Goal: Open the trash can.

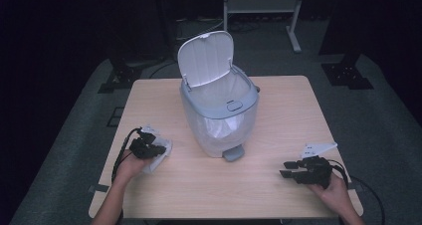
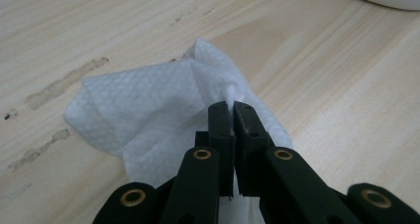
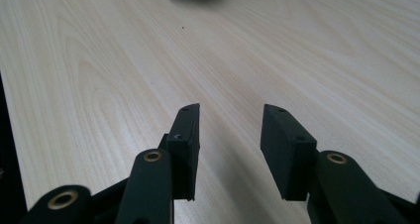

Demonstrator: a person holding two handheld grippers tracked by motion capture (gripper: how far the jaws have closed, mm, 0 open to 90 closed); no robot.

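Right gripper (image 1: 288,168) near front right of worktop (image 1: 278,115), jaws apart, nothing between them. Left gripper (image 2: 233,107) at front left, jaws clenched on fold of white tissue (image 2: 148,105). Grasp looks done; tissue not yet lifted, lies crumpled on worktop, embossed, soft, thin. Left to do, likely: carry to pedal bin (image 1: 219,110) at centre, lid (image 1: 205,58) already up, drop inside.

I see one white wipe (image 2: 148,110), embossed with a fine diamond pattern and crumpled into loose folds. It lies flat on the desk (image 1: 278,115) near the left edge, with one raised fold pinched upward.
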